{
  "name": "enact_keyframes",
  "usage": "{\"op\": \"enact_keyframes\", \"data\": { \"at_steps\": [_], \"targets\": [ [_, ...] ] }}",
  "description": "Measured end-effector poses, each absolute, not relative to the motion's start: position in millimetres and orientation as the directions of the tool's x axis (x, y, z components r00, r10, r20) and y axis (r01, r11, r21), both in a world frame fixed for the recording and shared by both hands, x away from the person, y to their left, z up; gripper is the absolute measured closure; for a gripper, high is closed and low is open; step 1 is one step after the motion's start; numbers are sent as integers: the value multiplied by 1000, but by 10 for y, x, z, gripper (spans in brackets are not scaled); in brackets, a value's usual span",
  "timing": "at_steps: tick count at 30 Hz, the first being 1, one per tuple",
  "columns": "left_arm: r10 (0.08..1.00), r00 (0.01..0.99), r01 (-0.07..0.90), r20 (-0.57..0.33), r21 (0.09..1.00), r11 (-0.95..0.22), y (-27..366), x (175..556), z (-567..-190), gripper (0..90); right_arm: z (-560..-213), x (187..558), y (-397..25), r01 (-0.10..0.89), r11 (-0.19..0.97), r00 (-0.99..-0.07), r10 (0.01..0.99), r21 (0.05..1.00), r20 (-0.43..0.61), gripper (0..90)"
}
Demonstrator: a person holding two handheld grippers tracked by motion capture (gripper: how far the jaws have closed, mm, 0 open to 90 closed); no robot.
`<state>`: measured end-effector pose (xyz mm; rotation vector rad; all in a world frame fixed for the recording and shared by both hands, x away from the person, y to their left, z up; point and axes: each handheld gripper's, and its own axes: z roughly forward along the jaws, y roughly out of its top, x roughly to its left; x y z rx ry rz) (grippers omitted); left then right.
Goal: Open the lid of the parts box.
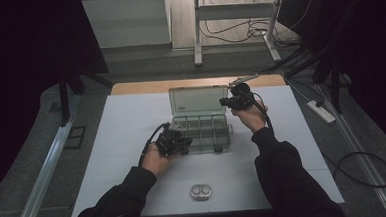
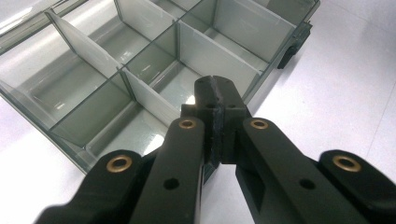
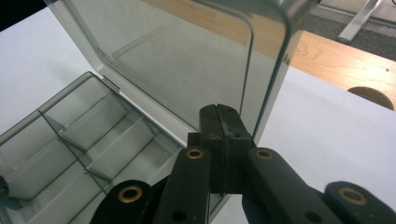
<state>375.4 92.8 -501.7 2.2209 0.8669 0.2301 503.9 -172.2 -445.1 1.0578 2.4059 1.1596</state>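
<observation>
I see the clear plastic organizer box [image 1: 201, 130] mid-table with its lid [image 1: 198, 100] standing open; it looks light, stiff and slick, so I'd pinch thin edges, not flat faces. My left gripper [image 1: 175, 141], jaws pressed together, rests at the front-left wall [image 2: 100, 154]; my right gripper [image 1: 230, 101], jaws likewise closed on nothing, sits against the lid's right edge [image 3: 273, 79].

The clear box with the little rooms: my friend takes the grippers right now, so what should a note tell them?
Left gripper: jaws shut, empty, at the clear box's near left corner.
Right gripper: jaws shut, up by the right edge of the lid; I cannot tell if it touches.
Box: mid-table on the white mat, lid standing open, the compartments in view look empty.
Small metal case: near edge of the mat, untouched.
Done: lid open. Left: nothing is in the box yet.
</observation>
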Motion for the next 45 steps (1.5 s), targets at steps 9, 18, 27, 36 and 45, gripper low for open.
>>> {"op": "enact_keyframes", "data": {
  "at_steps": [9, 18, 27, 36, 45],
  "targets": [
    [646, 757, 518, -95, 690, -505, 933, 3756, -5018, 896, -4470, 5128, -1717, 509, 400, -685, 725, 762, 77, 896],
    [646, 756, 522, -105, 693, -498, 938, 3763, -5023, 896, -4533, 5224, -1730, 541, 391, -667, 739, 744, 96, 896],
    [646, 755, 530, -115, 686, -498, 940, 3777, -5017, 895, -4526, 5152, -1712, 549, 412, -680, 727, 728, 101, 893],
    [649, 752, 536, -114, 679, -501, 946, 3778, -4977, 841, -4487, 4998, -1694, 542, 452, -697, 713, 708, 78, 768],
    [655, 746, 537, -121, 690, -485, 1002, 3756, -4904, 751, -4439, 4812, -1746, 540, 484, -716, 694, 689, 74, 639]
  ]
}}
